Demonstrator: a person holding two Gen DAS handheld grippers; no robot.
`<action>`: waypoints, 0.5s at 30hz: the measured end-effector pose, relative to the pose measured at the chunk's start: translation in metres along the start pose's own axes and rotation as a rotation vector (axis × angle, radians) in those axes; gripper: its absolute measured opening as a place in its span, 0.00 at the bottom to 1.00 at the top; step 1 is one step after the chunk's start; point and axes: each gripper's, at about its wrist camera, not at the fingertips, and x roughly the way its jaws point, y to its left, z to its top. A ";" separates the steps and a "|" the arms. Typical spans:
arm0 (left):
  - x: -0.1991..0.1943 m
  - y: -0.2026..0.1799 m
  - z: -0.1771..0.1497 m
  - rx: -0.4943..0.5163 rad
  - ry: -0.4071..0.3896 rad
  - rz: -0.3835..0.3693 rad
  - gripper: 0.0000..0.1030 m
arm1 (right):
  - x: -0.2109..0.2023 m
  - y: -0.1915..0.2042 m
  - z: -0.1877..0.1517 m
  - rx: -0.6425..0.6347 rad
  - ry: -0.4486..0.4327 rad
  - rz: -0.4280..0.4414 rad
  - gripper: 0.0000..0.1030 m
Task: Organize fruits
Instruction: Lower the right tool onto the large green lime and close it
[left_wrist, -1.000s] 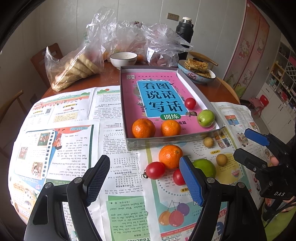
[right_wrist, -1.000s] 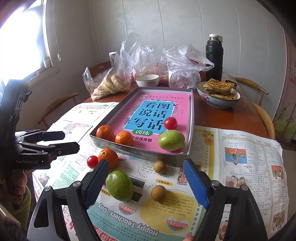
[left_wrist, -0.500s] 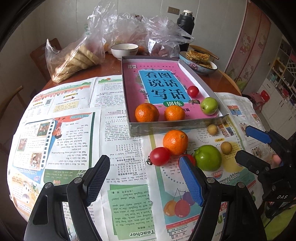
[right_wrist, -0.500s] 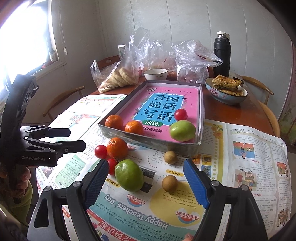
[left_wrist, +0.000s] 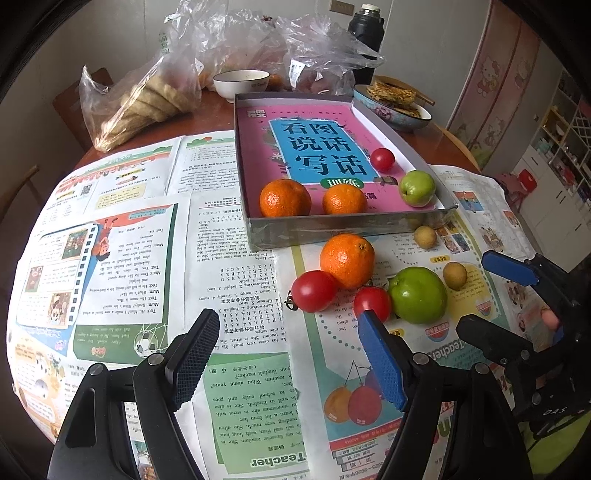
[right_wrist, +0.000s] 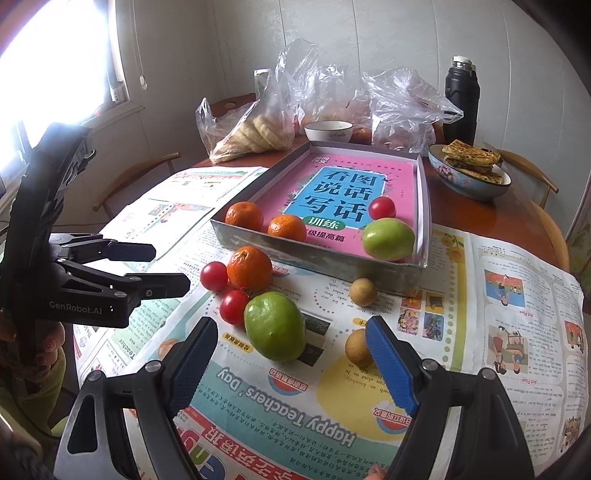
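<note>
While both grippers hang with fingers spread wide and empty, loose fruit waits on newspaper (right_wrist: 509, 280) just near of a shallow grey box (right_wrist: 321, 258): an orange (right_wrist: 249, 268), two red tomatoes (right_wrist: 213, 276), a glossy green fruit (right_wrist: 275, 326) whose long axis tilts toward the far left, and two small brown fruits (right_wrist: 363, 292). Inside the box, on a pink book (right_wrist: 347, 192) with large Chinese lettering, sit two oranges (right_wrist: 243, 216), a tomato (right_wrist: 382, 208) and another green fruit (right_wrist: 388, 239). Newsprint reads "Happy Teachers' Day". The left gripper (right_wrist: 162, 269), marked "GenRobot.AI", hovers left of the fruit; the right gripper (right_wrist: 291, 363) hangs near the green fruit.
</note>
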 end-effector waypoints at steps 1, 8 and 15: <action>0.001 -0.001 0.000 0.002 0.004 0.002 0.76 | 0.001 0.000 -0.001 -0.001 0.005 0.000 0.80; 0.009 -0.005 -0.002 0.018 0.014 0.009 0.76 | 0.010 0.007 -0.004 -0.022 0.022 0.006 0.79; 0.015 -0.007 0.001 0.049 0.005 0.038 0.76 | 0.021 0.012 -0.005 -0.045 0.048 0.013 0.79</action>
